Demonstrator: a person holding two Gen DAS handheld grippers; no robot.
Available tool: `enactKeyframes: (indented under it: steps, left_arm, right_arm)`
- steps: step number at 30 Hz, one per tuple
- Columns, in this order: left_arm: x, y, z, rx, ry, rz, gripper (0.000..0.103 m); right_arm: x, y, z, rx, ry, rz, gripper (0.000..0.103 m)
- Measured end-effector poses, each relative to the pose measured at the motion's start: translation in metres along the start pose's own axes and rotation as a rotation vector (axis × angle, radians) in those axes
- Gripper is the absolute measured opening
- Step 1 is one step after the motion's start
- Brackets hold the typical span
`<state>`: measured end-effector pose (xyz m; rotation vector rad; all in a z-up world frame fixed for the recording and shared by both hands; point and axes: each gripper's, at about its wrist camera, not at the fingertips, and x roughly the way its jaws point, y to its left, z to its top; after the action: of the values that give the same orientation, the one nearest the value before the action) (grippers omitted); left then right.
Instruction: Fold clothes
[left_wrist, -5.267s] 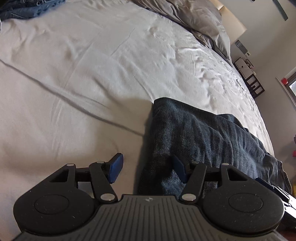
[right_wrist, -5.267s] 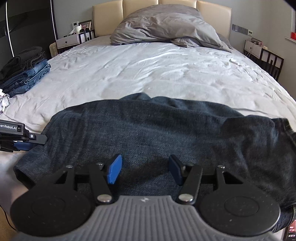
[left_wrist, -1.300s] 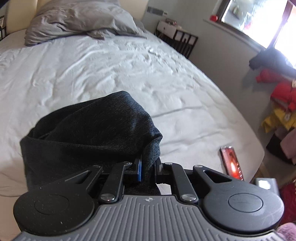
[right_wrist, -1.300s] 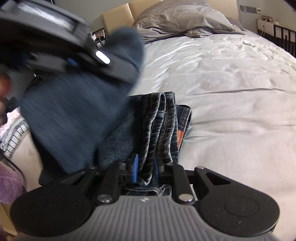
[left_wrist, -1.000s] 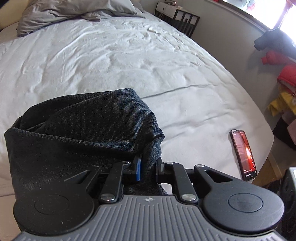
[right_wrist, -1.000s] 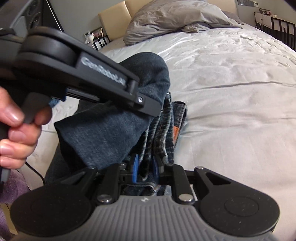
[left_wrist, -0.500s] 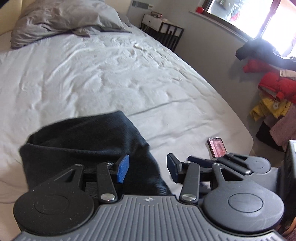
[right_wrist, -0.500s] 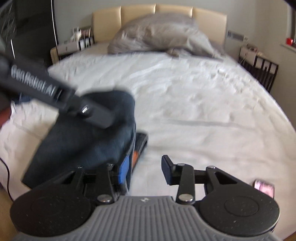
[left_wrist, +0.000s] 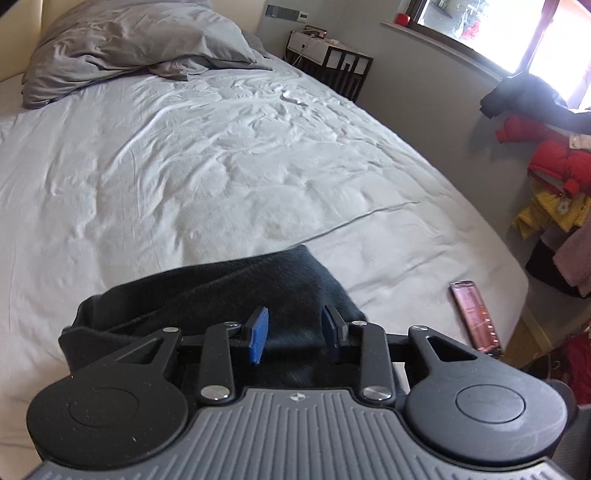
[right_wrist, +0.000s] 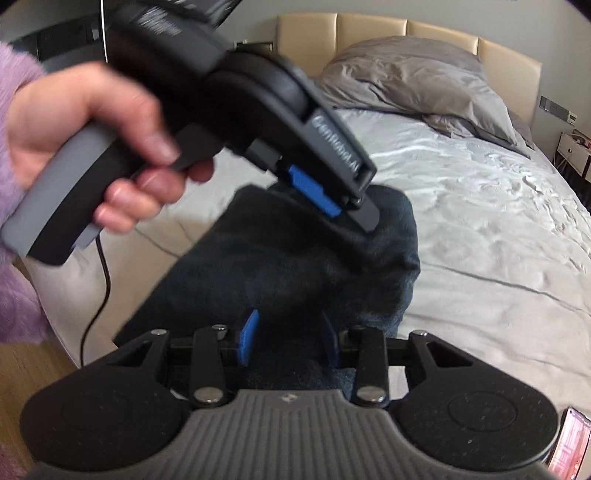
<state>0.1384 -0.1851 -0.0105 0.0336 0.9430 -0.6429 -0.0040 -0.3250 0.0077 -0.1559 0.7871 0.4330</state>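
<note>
The dark denim jeans (left_wrist: 221, 291) lie folded into a compact bundle near the front edge of the white bed (left_wrist: 184, 166). My left gripper (left_wrist: 293, 334) is open just above the bundle, holding nothing. In the right wrist view the jeans (right_wrist: 295, 266) fill the middle, and my right gripper (right_wrist: 286, 338) is open over their near end. The left gripper (right_wrist: 332, 199), held in a hand, also shows there, hovering over the far end of the bundle.
A phone (left_wrist: 474, 317) lies at the bed's right front corner; it also shows in the right wrist view (right_wrist: 567, 446). A grey duvet (left_wrist: 129, 44) is piled at the headboard. A nightstand (left_wrist: 328, 62) and hanging clothes (left_wrist: 546, 166) stand to the right of the bed.
Both grippers held the jeans a second ago, opened and let go. The folded bundle now rests on the bed, and both grippers have pulled back slightly above it.
</note>
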Motion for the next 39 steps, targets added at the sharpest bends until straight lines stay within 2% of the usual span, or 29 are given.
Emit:
enactKeyframes:
  steps: [2,8,14,18,22,25,30,32,36,39]
  left_arm:
    - [0.016,0.006,0.002,0.001,0.016,0.012,0.02]
    - [0.06,0.021,0.003,0.015,0.074,0.02,0.016]
    - [0.088,0.034,-0.002,-0.003,0.068,0.011,0.011]
    - [0.089,0.034,-0.004,0.007,0.054,0.012,0.01]
    - [0.079,0.041,-0.001,-0.035,0.051,-0.027,0.01]
    - [0.051,0.041,-0.001,-0.041,-0.001,-0.039,0.01]
    - [-0.009,0.052,-0.016,0.009,-0.105,0.064,0.01]
    - [-0.028,0.065,-0.03,-0.007,-0.129,0.103,0.01]
    - [-0.042,0.088,-0.06,-0.077,-0.119,0.119,0.01]
    - [-0.031,0.094,-0.079,-0.101,-0.089,0.121,0.01]
  right_arm:
    - [0.008,-0.003,-0.008,-0.002,0.013,-0.011,0.042]
    - [0.038,-0.01,-0.023,-0.002,0.025,-0.034,0.047]
    - [0.051,-0.034,-0.033,0.125,-0.003,0.024,0.047]
    - [0.06,-0.027,-0.033,0.088,-0.001,0.003,0.047]
    - [0.058,-0.024,-0.027,0.083,0.018,0.013,0.047]
    - [0.052,-0.017,-0.023,0.056,0.025,0.01,0.047]
    - [0.027,-0.01,-0.015,0.065,-0.011,0.019,0.048]
    - [0.021,-0.012,-0.012,0.086,-0.023,0.0,0.051]
    - [0.028,-0.019,-0.009,0.095,0.01,-0.035,0.052]
    - [0.029,-0.009,-0.019,0.057,0.036,-0.053,0.056]
